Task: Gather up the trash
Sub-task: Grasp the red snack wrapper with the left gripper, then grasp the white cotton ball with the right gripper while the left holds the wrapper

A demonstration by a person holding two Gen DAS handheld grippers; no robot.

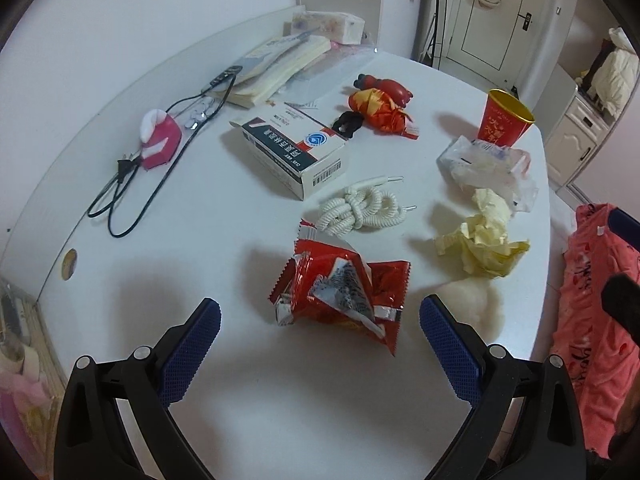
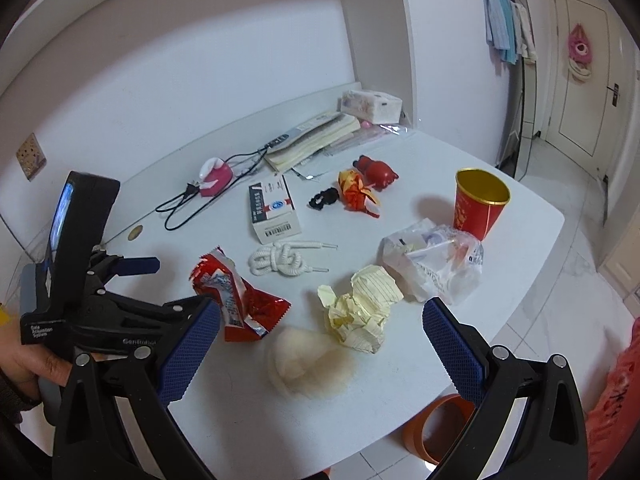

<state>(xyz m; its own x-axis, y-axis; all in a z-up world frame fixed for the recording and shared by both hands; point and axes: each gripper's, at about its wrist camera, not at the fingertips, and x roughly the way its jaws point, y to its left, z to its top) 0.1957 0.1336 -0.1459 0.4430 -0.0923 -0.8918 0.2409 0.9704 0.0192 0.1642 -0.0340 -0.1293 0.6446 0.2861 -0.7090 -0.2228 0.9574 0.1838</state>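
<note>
- The left gripper [image 1: 320, 320] hangs low over the white table [image 1: 200, 248], its blue-padded jaws spread wide with nothing between them.
- Straight ahead of it, just past the fingertips and roughly centred in the gap, lies the torn red snack wrapper [image 1: 340, 292]; its long axis runs slantwise, from far-left to near-right.
- The right gripper [image 2: 322, 320] is likewise wide apart and empty, held a little to the right of the other.
- Between its jaws and slightly beyond sit a pale cotton-like wad [image 2: 298, 354] and the crumpled yellow paper [image 2: 360, 308], the two touching or nearly so.
- My guess: the left hand is nearer the wrapper, the right nearer the yellow paper.
- Further out: a coiled white cord [image 1: 356, 210], a clear plastic bag [image 2: 432, 264] of scraps beside a red paper cup [image 2: 480, 206].
- An orange bin [image 2: 436, 428] shows below the table's near edge, probably where the trash belongs.
</note>
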